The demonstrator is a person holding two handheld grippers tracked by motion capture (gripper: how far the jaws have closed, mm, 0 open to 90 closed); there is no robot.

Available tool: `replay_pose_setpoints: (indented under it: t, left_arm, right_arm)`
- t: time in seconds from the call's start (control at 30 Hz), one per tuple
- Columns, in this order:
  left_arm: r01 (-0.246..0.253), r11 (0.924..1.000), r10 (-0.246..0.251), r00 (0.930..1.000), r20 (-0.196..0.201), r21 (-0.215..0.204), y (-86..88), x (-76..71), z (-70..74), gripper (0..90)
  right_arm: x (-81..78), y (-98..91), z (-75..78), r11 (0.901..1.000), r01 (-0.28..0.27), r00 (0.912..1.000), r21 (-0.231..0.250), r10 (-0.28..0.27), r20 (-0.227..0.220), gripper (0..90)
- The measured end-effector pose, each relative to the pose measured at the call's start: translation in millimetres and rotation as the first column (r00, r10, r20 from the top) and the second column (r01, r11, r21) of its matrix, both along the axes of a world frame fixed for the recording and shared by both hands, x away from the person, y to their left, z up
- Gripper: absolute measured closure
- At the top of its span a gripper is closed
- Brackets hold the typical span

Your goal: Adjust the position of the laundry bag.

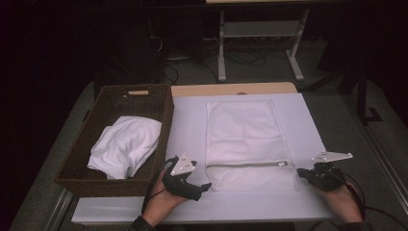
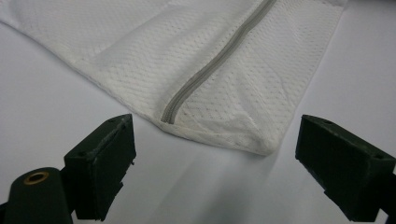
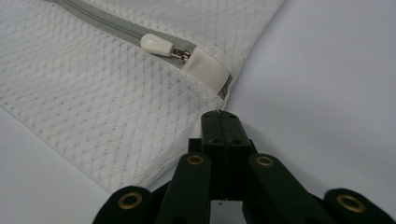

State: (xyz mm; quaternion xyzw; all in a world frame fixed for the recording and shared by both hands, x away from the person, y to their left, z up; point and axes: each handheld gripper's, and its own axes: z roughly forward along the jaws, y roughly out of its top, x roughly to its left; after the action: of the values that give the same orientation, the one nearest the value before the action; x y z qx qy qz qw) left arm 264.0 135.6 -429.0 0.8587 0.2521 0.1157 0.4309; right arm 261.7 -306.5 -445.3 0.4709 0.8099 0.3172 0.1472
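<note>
While the white mesh laundry bag [image 1: 245, 144] lies flat on the white table top [image 1: 187, 130], its grey zipper [image 1: 248, 164] running across near the person's edge, a gripper stands at each of its near corners. The left gripper [image 1: 204, 186] sits just beside the bag's near left corner, jaws spread wide and nothing between them; the right gripper [image 1: 300, 172] is at the bag's right edge close to the zipper's end, jaws pressed together on nothing.

From the left gripper view the bag's corner [image 2: 261, 144] lies ahead between the two open jaws, apart from both, and the zipper [image 2: 210, 70] ends just short of that edge. The right gripper view brings out what the high view is too coarse for: a small white teardrop zipper pull [image 3: 156, 45] on a metal slider, parked beside a white fabric tab [image 3: 205, 67] at the seam, with the closed jaw tips [image 3: 220, 114] just below that tab at the bag's edge; whether they touch the mesh I cannot tell.

Farther left, the high view shows a brown wicker basket [image 1: 159, 139] holding a crumpled white cloth [image 1: 125, 144], just beside the table top's left edge.

No writing or brand mark can be read anywhere.
</note>
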Motion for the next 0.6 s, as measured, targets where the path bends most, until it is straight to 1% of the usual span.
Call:
replay_pose_setpoints:
  t: [0.1, 0.13, 0.17, 0.2, 0.23, 0.27, 0.3, 0.37, 0.4, 0.43, 0.47, 0.5, 0.6]
  left_arm:
    - [0.000, 1.0000, 0.000, 1.0000, -0.001, 0.002, -0.4, 0.3, -0.1, 11.5]
    - [0.004, 1.0000, -0.004, 1.0000, 0.001, 0.003, -0.8, 0.7, 0.1, 11.5]
    - [0.006, 1.0000, -0.006, 1.0000, 0.003, 0.004, -0.8, 0.9, 0.2, 11.5]
    - [0.006, 1.0000, -0.006, 1.0000, 0.003, 0.003, -0.8, 1.2, 0.3, 11.5]
    - [0.006, 1.0000, -0.006, 1.0000, 0.003, 0.002, -0.7, 1.5, 0.5, 11.5]
    - [0.006, 1.0000, -0.006, 1.0000, 0.003, 0.002, -0.7, 1.5, 0.5, 11.5]
    - [0.005, 1.0000, -0.005, 1.0000, 0.006, 0.001, -0.3, 2.3, 1.0, 11.5]
    - [0.007, 1.0000, -0.007, 0.9999, 0.007, -0.004, 0.1, 2.9, 1.3, 11.5]
    - [0.007, 1.0000, -0.007, 0.9999, 0.007, -0.004, 0.1, 2.9, 1.3, 11.5]
    - [0.010, 0.9999, -0.010, 0.9999, 0.010, -0.008, -0.2, 3.4, 1.4, 11.5]
    - [0.010, 0.9999, -0.010, 0.9999, 0.010, -0.008, -0.2, 3.4, 1.4, 11.5]
    - [0.013, 0.9999, -0.013, 0.9998, 0.012, -0.011, -0.9, 3.9, 1.6, 11.5]
    - [0.021, 0.9997, -0.021, 0.9996, 0.017, -0.010, -1.8, 4.8, 1.8, 11.5]
  right_arm:
    - [0.1, -0.8, 0.4, 1.0000, 0.001, 1.0000, 0.005, -0.001, 0.005, 87.3]
    - [0.3, -2.1, 1.9, 0.9997, 0.009, 0.9999, 0.023, -0.009, 0.006, 78.5]
    - [0.2, -2.7, 2.2, 0.9995, 0.013, 0.9999, 0.027, -0.013, 0.009, 73.3]
    - [-0.1, -3.4, 2.7, 0.9992, 0.013, 0.9998, 0.038, -0.014, 0.014, 69.9]
    - [-0.6, -4.0, 3.6, 0.9990, 0.014, 0.9998, 0.042, -0.015, 0.014, 64.5]
    - [-0.6, -4.0, 3.6, 0.9990, 0.014, 0.9998, 0.042, -0.015, 0.014, 64.5]
    - [-1.3, -5.6, 4.9, 0.9977, 0.027, 0.9992, 0.063, -0.029, 0.029, 52.6]
    - [-2.4, -6.8, 5.6, 0.9965, 0.031, 0.9989, 0.078, -0.034, 0.033, 46.5]
    - [-2.4, -6.8, 5.6, 0.9965, 0.031, 0.9989, 0.078, -0.034, 0.033, 46.5]
    - [-4.0, -7.7, 6.3, 0.9957, 0.032, 0.9984, 0.087, -0.036, 0.043, 42.5]
    - [-4.0, -7.7, 6.3, 0.9957, 0.032, 0.9984, 0.087, -0.036, 0.043, 42.5]
    - [-6.3, -7.9, 7.2, 0.9944, 0.031, 0.9979, 0.101, -0.037, 0.054, 41.0]
    - [-7.8, -8.0, 8.3, 0.9931, 0.024, 0.9971, 0.115, -0.032, 0.069, 40.9]
